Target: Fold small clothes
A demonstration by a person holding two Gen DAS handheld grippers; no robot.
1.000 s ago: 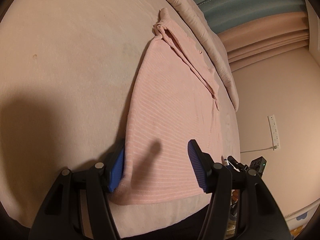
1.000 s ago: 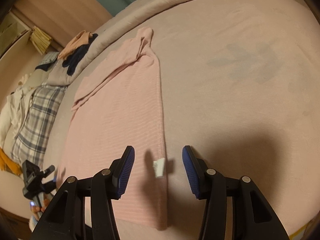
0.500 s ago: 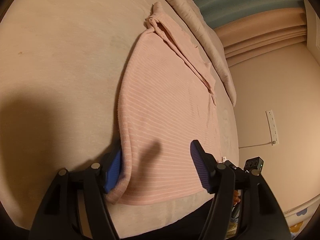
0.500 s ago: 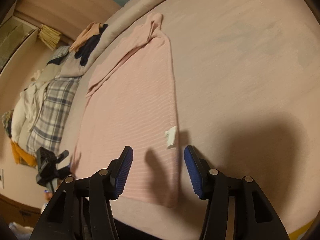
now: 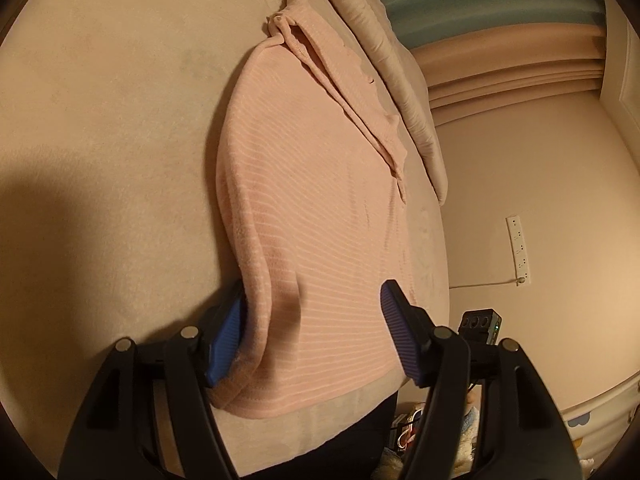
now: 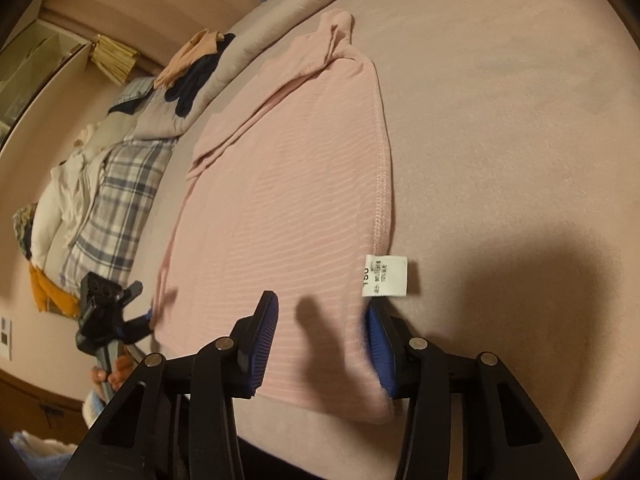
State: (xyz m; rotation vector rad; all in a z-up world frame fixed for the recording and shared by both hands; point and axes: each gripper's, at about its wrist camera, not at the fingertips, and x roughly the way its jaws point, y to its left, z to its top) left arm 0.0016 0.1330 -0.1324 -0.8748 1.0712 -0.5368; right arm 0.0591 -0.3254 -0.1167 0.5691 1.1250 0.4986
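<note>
Straddling the top's (image 5: 312, 240) near corners, both grippers gape — left (image 5: 312, 336) wider, right (image 6: 322, 344) just narrowing — cloth between the pads, neither clamped; bed (image 6: 500, 140) beneath.

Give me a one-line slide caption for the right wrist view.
Right hand-held gripper straddles the near corner of a pink ribbed top on the bed, white care label showing.

From where I steer, the garment (image 6: 288, 200) lies flat on the bed (image 6: 500, 120), its hem at the bed's near edge and its collar end toward the rolled quilt (image 6: 256, 52) behind it. My left gripper (image 5: 312, 332) and right gripper (image 6: 322, 344) straddle the garment's two near corners, with the label (image 6: 386, 276) sticking out just beyond the right gripper. Left of the garment, past the bed's side, other clothes (image 6: 104, 192) lie heaped.
</note>
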